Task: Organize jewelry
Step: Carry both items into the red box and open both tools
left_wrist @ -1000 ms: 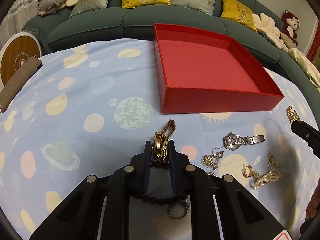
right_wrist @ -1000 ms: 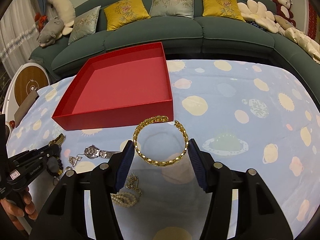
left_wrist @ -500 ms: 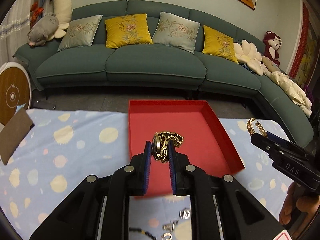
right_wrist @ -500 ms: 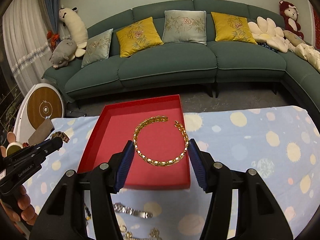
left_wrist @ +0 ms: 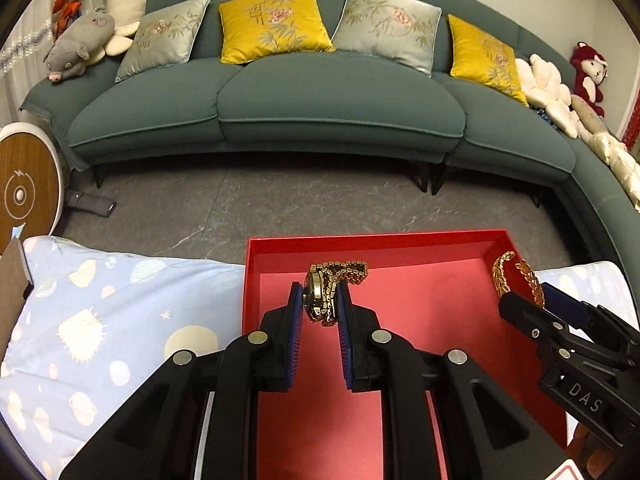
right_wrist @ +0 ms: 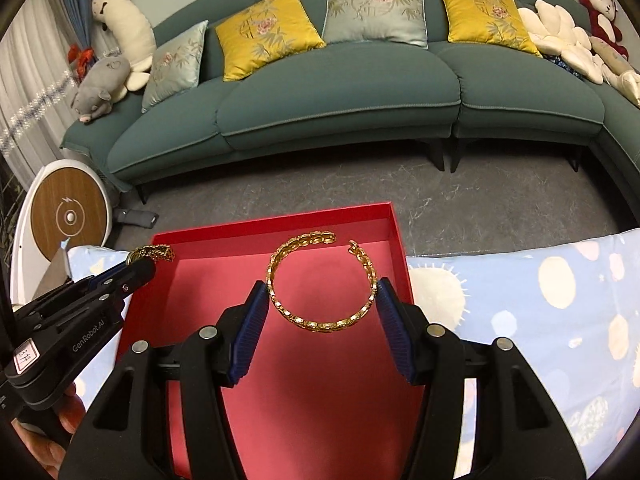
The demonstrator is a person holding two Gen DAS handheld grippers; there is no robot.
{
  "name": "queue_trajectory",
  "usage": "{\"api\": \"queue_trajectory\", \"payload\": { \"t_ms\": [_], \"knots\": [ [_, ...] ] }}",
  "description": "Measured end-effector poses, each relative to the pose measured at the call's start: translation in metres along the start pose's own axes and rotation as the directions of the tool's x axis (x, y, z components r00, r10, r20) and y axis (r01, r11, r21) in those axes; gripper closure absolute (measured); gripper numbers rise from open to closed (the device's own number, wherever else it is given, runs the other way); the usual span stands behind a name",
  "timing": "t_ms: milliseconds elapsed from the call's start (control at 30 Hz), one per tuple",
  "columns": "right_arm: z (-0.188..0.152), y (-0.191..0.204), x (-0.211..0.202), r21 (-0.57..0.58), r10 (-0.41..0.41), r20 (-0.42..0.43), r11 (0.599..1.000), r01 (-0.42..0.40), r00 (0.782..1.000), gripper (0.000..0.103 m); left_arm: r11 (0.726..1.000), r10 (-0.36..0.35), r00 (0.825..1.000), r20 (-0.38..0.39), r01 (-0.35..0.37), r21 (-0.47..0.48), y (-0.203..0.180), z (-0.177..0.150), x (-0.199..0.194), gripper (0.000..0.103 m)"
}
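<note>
My left gripper [left_wrist: 319,307] is shut on a gold watch [left_wrist: 326,294], its link band curling over the fingertips. It hangs above the red box [left_wrist: 440,322], over the far left part of the box floor. My right gripper [right_wrist: 322,304] is shut on a gold chain bracelet [right_wrist: 320,322], an open ring held across its width between the blue pads, above the same red box [right_wrist: 320,376]. Each view shows the other gripper from the side: the right gripper [left_wrist: 532,300] with the bracelet [left_wrist: 500,276], the left gripper [right_wrist: 138,266] with the watch [right_wrist: 154,252]. The box floor looks bare.
The box lies on a light blue cloth with planet prints [left_wrist: 100,328], at the table's far edge [right_wrist: 520,276]. Beyond are a grey floor [left_wrist: 320,200], a green sofa with cushions [left_wrist: 320,92] and a round wooden-faced device [left_wrist: 24,196] at left. A hand [right_wrist: 44,440] holds the left gripper.
Both grippers moved forward from the loose jewelry on the cloth to above the red box, carrying the watch and the bracelet. The other jewelry has dropped out of view.
</note>
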State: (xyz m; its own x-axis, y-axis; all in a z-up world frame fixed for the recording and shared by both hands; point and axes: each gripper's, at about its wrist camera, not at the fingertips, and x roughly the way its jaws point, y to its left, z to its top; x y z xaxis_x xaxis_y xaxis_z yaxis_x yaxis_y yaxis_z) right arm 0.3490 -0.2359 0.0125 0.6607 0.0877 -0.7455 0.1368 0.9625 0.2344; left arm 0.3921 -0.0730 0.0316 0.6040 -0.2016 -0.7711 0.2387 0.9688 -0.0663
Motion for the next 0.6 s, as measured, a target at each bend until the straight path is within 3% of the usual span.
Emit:
{"api": "queue_trajectory", "payload": {
  "t_ms": [167, 233, 300, 433, 500, 600],
  "knots": [
    [-0.004, -0.001, 0.021, 0.008, 0.000, -0.025, 1.000, 0.001, 1.000, 0.048, 1.000, 0.014, 1.000, -0.016, -0.015, -0.008, 0.004, -0.002, 0.020, 0.087],
    [-0.004, 0.000, 0.018, -0.002, -0.012, -0.009, 1.000, 0.012, 1.000, 0.042, 1.000, 0.006, 1.000, -0.014, -0.006, -0.026, 0.007, -0.002, 0.019, 0.070],
    [-0.006, 0.000, 0.007, 0.005, -0.015, 0.032, 1.000, 0.015, 0.999, 0.040, 0.999, 0.007, 1.000, 0.011, -0.006, -0.043, 0.012, -0.005, 0.010, 0.061],
    [-0.017, -0.009, -0.043, 0.045, 0.041, 0.099, 0.998, -0.045, 0.994, 0.040, 0.999, -0.020, 0.996, 0.084, 0.024, -0.039, 0.022, -0.017, -0.038, 0.058],
    [-0.030, -0.011, -0.080, 0.034, 0.058, 0.125, 0.997, -0.062, 0.990, 0.040, 0.999, -0.027, 0.994, 0.107, 0.031, -0.039, 0.029, -0.028, -0.070, 0.048],
    [-0.054, -0.008, -0.134, -0.015, 0.044, 0.146, 0.999, -0.042, 0.988, 0.039, 0.998, -0.033, 0.991, 0.129, 0.040, -0.053, 0.041, -0.057, -0.120, 0.042]
  ]
}}
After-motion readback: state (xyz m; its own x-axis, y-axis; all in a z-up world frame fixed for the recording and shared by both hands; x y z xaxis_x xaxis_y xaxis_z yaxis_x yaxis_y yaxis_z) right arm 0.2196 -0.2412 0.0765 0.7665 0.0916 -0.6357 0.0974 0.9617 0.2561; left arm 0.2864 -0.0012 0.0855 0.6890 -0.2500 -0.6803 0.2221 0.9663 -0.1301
